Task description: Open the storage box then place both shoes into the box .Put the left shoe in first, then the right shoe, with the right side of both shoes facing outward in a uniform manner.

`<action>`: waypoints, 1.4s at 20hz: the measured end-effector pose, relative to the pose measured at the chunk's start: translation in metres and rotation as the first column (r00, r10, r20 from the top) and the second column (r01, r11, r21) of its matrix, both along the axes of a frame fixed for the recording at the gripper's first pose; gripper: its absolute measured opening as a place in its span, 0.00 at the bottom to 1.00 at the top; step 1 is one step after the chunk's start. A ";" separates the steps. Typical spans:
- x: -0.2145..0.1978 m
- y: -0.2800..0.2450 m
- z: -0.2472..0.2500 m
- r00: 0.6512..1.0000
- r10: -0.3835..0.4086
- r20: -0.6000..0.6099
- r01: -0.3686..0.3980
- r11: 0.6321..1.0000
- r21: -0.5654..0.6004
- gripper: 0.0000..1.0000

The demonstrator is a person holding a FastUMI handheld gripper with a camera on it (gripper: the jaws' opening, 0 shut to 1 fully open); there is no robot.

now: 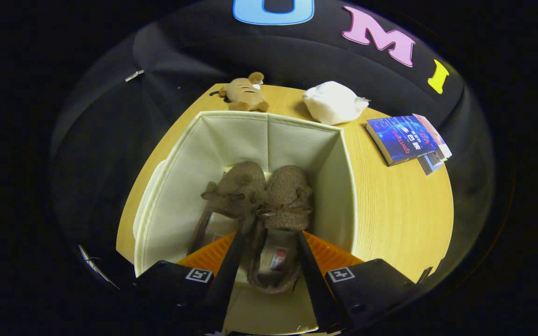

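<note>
An open, cream fabric storage box (175, 196) sits on a round, light wooden table (399, 205), seen from above along the gripper (266, 242). Two brown, fuzzy slipper-style shoes lie side by side on the box floor, toes pointing away: the left-hand shoe (231, 191) and the right-hand shoe (280, 205), which has a small bow. The gripper's fingers stand apart on either side of the right-hand shoe's heel; whether they press it cannot be told. The task looks near its end (second shoe placed), so the next move is probably letting go and lifting straight out.
</note>
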State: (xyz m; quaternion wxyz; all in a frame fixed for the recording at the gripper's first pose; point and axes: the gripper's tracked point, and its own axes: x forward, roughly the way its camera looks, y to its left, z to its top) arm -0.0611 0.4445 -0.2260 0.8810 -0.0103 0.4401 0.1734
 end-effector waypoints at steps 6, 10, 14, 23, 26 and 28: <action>-0.016 -0.005 0.022 0.992 0.088 0.087 -0.094 0.994 0.061 0.87; -0.026 -0.030 0.045 0.977 0.123 0.172 -0.146 0.980 0.132 0.87; -0.031 -0.086 0.070 0.961 0.111 0.254 -0.161 0.970 0.184 0.88; 0.002 -0.282 0.063 0.927 -0.105 0.359 0.034 0.980 0.198 0.95; 0.014 -0.345 0.067 0.901 -0.168 0.400 0.091 0.975 0.204 0.98; 0.021 -0.381 0.070 0.882 -0.191 0.431 0.115 0.974 0.196 0.98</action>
